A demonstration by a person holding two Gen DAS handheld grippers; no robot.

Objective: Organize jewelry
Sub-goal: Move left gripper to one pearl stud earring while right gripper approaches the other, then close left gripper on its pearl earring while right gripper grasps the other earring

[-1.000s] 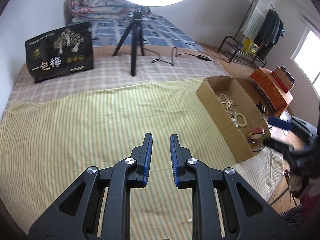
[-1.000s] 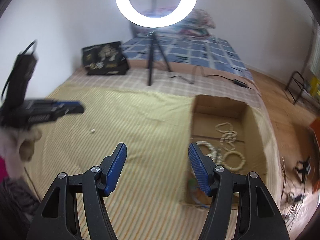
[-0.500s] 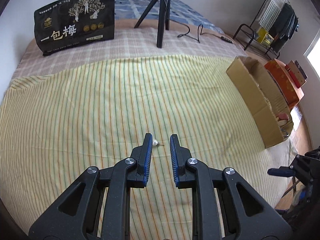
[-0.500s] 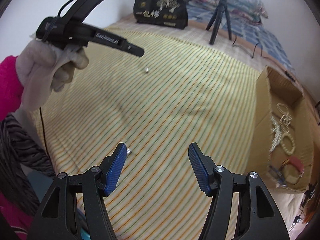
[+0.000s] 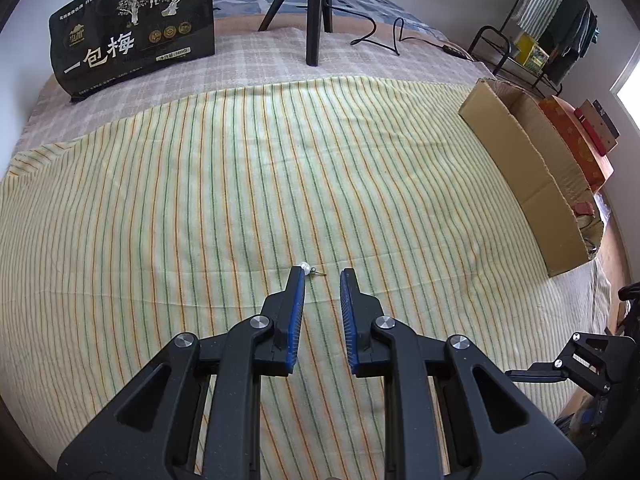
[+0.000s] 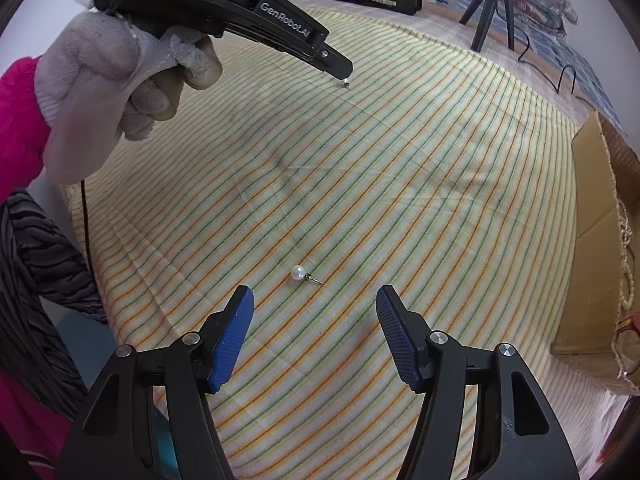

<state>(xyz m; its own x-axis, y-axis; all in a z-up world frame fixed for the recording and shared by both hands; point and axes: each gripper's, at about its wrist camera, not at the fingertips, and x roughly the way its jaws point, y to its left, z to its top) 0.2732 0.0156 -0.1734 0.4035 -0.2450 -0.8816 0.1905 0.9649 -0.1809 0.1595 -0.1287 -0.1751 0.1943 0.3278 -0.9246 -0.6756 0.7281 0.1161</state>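
Pearl earrings are the business here, two of them loose on the bed with its yellow striped sheet, and the cardboard box of necklaces sits at the bed's right edge. Both grippers have dropped from room-level views a second ago to a steep look down at the sheet. The right gripper is spread wide, empty, with one pearl earring lying just beyond and between its blue pads, untouched. The left gripper, gripped by a gloved hand, has its jaws narrowly parted, nothing pinched. The second pearl earring lies right at the left finger's tip, its post pointing across the gap.
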